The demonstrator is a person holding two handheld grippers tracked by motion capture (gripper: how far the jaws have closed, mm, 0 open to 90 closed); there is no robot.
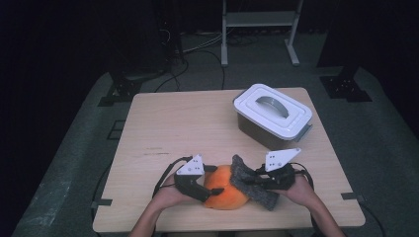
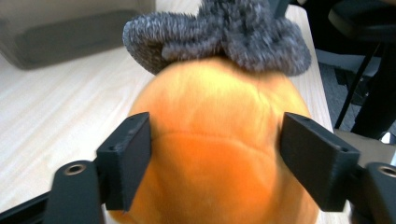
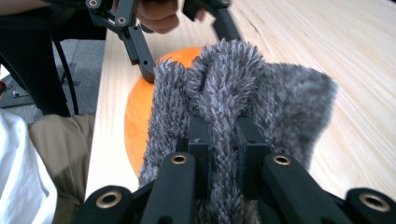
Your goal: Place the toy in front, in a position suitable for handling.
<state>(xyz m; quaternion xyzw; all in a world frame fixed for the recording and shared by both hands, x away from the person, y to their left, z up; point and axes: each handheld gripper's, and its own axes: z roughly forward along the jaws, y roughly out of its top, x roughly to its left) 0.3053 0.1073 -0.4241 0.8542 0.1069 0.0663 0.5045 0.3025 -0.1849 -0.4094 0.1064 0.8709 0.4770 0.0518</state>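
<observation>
Two tongs meet at the desk's (image 1: 163,123) near edge. Left tongs (image 2: 215,154) squeeze an orange plush ball (image 2: 219,154), apparently touching both flanks. Right tongs (image 3: 223,140) pinch a fuzzy grey cloth (image 3: 243,88) draped against the ball. White-lidded box (image 1: 272,114) sits well apart.

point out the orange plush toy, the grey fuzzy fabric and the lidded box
orange plush toy (image 2: 219,154), left gripper view, its front bulge
grey fuzzy fabric (image 3: 285,102), right gripper view, its right flap
lidded box (image 1: 296,118), high view, lid's right rim
</observation>
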